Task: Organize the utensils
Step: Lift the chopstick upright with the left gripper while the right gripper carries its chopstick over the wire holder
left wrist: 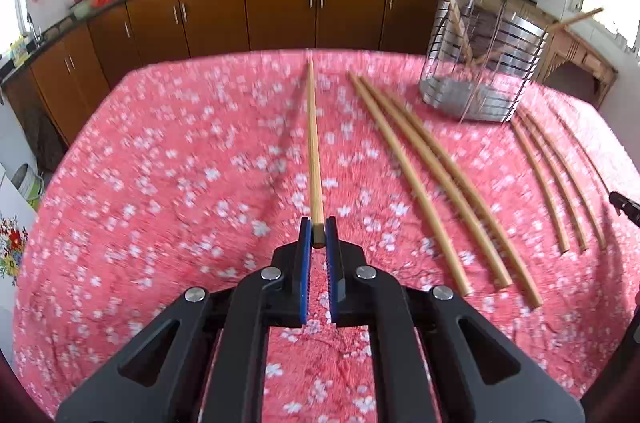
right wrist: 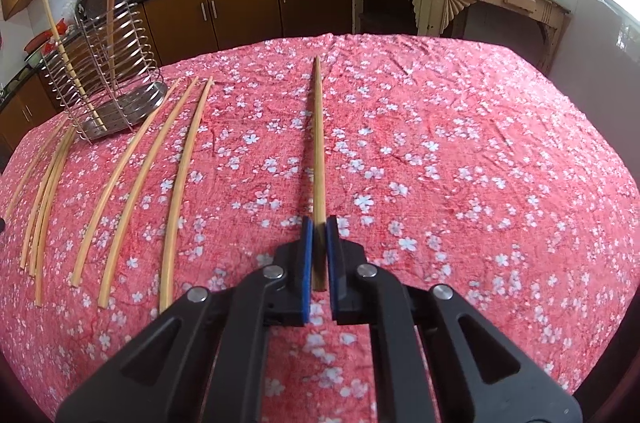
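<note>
On the left, the left gripper [left wrist: 319, 233] has its blue-padded jaws clenched on the near, thicker end of a long pale wooden chopstick [left wrist: 313, 143], which runs straight away along the line of the fingers, its thin tip lifted over the pink cloth with white blossoms [left wrist: 160, 183]; gripping at the butt end leaves the tip free to lead, probably so it can be dropped point-first. Right of it, three loose wooden chopsticks [left wrist: 420, 183] lie side by side on the cloth, and a second trio of thinner-looking sticks [left wrist: 556, 179] lies further right, all roughly parallel, which keeps each one easy to pinch singly. Behind these stands the steel wire utensil holder [left wrist: 484, 63], upright near the table's far edge, with two chopsticks already leaning inside; that is the likely destination. Furthest right, the right gripper [right wrist: 319, 235] is likewise clamped on its own slender wooden stick [right wrist: 317, 143], held the same way, a little further up its shaft.
</note>
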{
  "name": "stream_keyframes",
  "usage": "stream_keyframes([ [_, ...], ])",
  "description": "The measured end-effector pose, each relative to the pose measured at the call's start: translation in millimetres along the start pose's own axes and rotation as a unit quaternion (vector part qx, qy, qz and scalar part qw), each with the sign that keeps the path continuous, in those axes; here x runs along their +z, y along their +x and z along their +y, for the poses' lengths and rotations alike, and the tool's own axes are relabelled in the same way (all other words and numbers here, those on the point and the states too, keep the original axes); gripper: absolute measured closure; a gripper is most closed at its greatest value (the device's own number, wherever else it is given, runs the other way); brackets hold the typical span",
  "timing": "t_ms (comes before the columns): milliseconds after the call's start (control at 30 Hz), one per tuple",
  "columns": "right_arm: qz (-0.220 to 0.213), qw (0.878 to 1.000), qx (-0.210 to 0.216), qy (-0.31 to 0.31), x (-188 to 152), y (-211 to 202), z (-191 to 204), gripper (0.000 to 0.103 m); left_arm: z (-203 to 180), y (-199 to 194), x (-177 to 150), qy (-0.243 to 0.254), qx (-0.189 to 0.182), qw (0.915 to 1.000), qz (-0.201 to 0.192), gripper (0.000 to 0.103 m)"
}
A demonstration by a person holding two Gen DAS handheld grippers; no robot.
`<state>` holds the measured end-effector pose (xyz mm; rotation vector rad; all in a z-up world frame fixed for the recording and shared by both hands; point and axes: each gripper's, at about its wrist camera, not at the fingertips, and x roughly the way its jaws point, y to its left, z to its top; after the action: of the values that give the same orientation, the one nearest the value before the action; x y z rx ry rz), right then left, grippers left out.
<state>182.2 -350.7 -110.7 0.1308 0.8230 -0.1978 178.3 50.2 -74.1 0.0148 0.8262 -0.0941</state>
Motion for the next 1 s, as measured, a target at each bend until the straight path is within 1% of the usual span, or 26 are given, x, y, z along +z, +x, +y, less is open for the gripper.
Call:
stream_keyframes([
  [67, -0.014, 1.0, 0.006, 0.004, -0.1, -12.1, -2.1, 0.095, 1.1, -14.5, 1.8, 0.0, -0.003, 0.9998, -0.02, 0.096],
  [233, -0.072, 0.997, 0.011, 0.01, 6.9, -51.2, -6.5, 0.095, 1.8, -44.6, 9.8, -0.007, -0.008, 0.998, -0.063, 0.096],
  [367, -0.129, 0.992, 0.014, 0.008, 22.6, -83.1, -6.0, 0.095, 1.9, -65.2, 24.5, -0.018, -0.009, 0.9943, -0.105, 0.096],
  [500, -0.17, 0.985, 0.016, 0.005, 39.3, -103.7, 0.2, 0.095, 6.9, -79.0, 36.7, -0.028, -0.006, 0.9901, -0.137, 0.096],
  [767, -0.225, 0.974, 0.029, 0.006, 69.0, -131.0, 5.9, 0.095, 8.9, -95.4, 59.9, -0.041, -0.002, 0.983, -0.179, 0.096],
  [1000, -0.252, 0.967, 0.049, 0.005, 92.9, -149.9, 10.1, 0.095, 7.7, -109.9, 78.0, -0.048, 0.001, 0.9774, -0.206, 0.096],
])
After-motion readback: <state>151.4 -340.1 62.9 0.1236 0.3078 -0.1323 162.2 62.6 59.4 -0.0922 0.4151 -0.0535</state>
